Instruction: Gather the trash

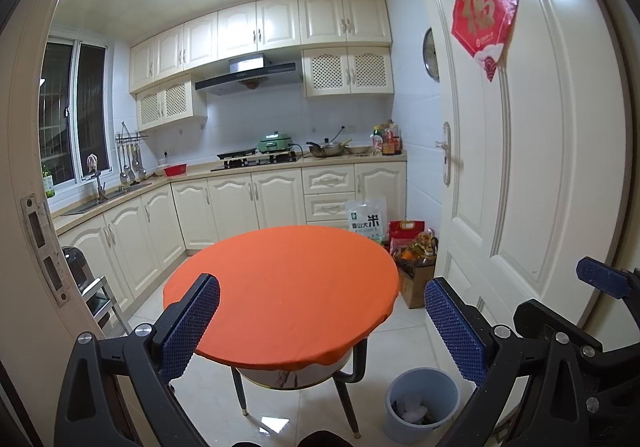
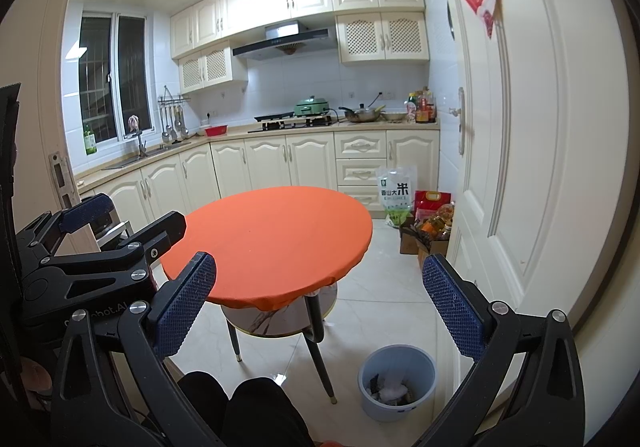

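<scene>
A grey-blue trash bin (image 1: 422, 401) stands on the floor right of the round table, with white crumpled paper and dark scraps inside; it also shows in the right wrist view (image 2: 396, 383). The round table has an orange cloth (image 1: 284, 287) (image 2: 268, 243) with nothing on it. My left gripper (image 1: 322, 323) is open and empty, held in the doorway facing the table. My right gripper (image 2: 320, 307) is open and empty beside it. The left gripper also shows at the left of the right wrist view (image 2: 100, 231).
The white door (image 1: 520, 151) stands open on the right. A rice bag (image 1: 368, 221), a red bag and a cardboard box of bottles (image 1: 416, 263) sit by the cabinets. A step stool (image 1: 102, 299) stands at left. Kitchen counters (image 1: 256, 167) run along the back.
</scene>
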A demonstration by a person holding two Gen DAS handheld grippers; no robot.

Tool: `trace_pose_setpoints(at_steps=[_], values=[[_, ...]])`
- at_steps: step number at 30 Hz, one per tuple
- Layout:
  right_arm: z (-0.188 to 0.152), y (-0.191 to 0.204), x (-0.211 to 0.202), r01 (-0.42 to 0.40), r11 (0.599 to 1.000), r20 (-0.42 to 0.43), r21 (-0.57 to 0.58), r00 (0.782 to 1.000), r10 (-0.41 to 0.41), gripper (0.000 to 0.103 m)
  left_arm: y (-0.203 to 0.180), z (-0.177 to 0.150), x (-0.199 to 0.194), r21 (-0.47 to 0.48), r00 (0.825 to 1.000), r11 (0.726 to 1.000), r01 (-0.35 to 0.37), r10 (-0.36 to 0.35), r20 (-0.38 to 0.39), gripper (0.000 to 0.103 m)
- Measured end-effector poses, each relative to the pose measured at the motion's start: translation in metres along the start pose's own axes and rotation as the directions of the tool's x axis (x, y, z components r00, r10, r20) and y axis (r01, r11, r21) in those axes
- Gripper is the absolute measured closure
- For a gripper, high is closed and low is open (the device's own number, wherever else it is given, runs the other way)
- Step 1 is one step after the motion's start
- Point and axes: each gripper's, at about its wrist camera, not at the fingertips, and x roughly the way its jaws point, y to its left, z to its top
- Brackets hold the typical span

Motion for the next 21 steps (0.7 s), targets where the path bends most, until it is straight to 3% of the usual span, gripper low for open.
trace_pose_setpoints(at_steps=[21], values=[[-0.001, 0.001, 0.000, 0.000, 1.000, 0.000, 0.000, 1.000, 0.000, 0.000, 0.012, -0.006, 0.003, 0.020, 1.000, 1.000, -0.006, 0.005, 0.025, 0.002]])
